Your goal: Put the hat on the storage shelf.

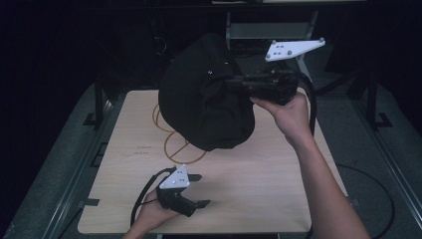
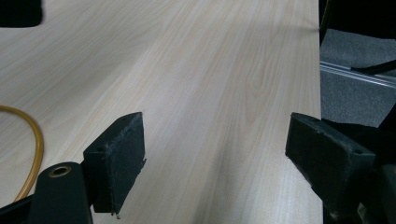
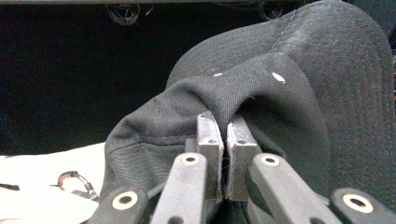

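A black cloth hat (image 1: 206, 94) hangs above the far half of the wooden table (image 1: 249, 184), lifted by my right gripper (image 1: 234, 82), which comes in from the right. In the right gripper view its jaws (image 3: 224, 140) are pinched together on a fold of the hat's fabric (image 3: 280, 102). My left gripper (image 1: 199, 189) rests near the table's front edge, jaws pointing right. In the left gripper view its two black pads (image 2: 116, 158) stand wide apart over bare wood, with nothing between them.
A thin yellow cord (image 1: 174, 144) lies in loops on the table under the hat; a piece of the cord (image 2: 32, 140) shows at the left of the left gripper view. Dark metal frame posts (image 1: 99, 99) stand beside the table's far corners.
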The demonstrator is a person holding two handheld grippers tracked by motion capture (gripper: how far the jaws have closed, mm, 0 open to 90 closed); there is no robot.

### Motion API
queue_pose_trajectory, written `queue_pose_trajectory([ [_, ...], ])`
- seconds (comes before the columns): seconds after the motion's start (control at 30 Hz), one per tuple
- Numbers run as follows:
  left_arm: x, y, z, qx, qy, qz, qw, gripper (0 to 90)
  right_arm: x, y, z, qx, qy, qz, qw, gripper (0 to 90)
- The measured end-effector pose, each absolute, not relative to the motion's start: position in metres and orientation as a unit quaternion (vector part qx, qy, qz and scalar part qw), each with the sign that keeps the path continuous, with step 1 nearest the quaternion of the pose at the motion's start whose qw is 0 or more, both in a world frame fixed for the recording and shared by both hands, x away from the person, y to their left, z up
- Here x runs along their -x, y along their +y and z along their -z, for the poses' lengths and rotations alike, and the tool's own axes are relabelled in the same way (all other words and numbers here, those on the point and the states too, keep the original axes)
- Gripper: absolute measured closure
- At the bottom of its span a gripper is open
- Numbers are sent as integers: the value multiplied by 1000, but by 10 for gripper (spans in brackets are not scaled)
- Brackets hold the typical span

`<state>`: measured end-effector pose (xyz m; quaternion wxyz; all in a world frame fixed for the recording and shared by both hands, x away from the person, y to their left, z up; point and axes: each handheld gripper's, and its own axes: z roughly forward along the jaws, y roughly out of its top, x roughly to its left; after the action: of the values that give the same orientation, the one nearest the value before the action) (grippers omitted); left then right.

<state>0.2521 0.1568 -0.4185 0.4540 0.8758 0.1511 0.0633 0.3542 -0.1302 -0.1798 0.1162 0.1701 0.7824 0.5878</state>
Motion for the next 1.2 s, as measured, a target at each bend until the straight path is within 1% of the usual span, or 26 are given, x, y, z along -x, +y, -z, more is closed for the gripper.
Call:
queue_pose_trajectory([
  [0.43, -254, 158, 420, -874, 155, -70, 455, 189, -380, -101, 169, -162, 790, -582, 106, 867],
  [1.2, -256, 157, 423, -882, 148, -73, 441, 187, -424, -63, 164, -174, 798, -570, 91, 866],
])
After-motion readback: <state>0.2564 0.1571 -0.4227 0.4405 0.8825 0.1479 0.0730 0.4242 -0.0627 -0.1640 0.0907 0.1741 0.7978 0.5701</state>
